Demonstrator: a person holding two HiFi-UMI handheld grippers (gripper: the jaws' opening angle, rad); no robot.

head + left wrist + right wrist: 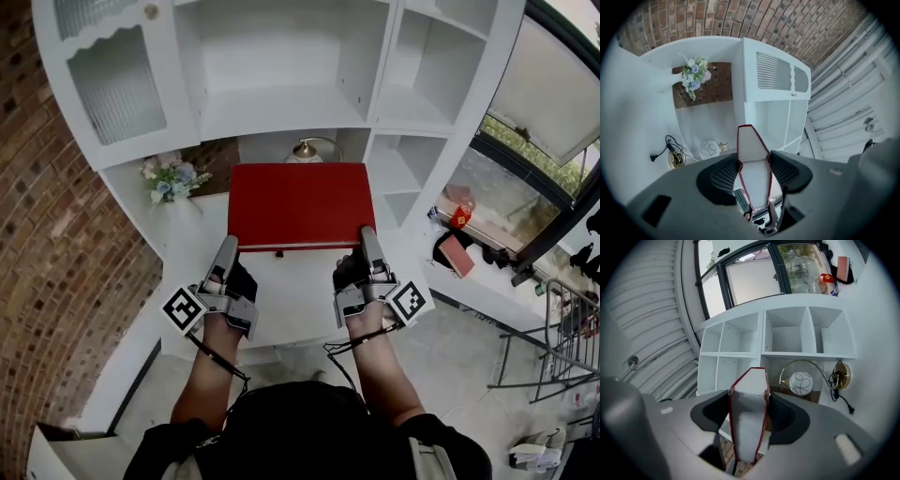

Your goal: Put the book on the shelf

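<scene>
Left gripper (228,246), lower left of the head view: jaws clenched on the near left edge of the red hardcover book (300,204), one pad on each cover. Right gripper (367,236), lower right: grasping the book's near right edge the same way. The book is at frame centre, cover towards the camera, before the white wooden shelf unit (281,103). Only the gripper views show its white page block and the brass arc lamp with white globe (801,382), which stands in a lower compartment. A pale flower bunch (171,178) sits in the left niche.
</scene>
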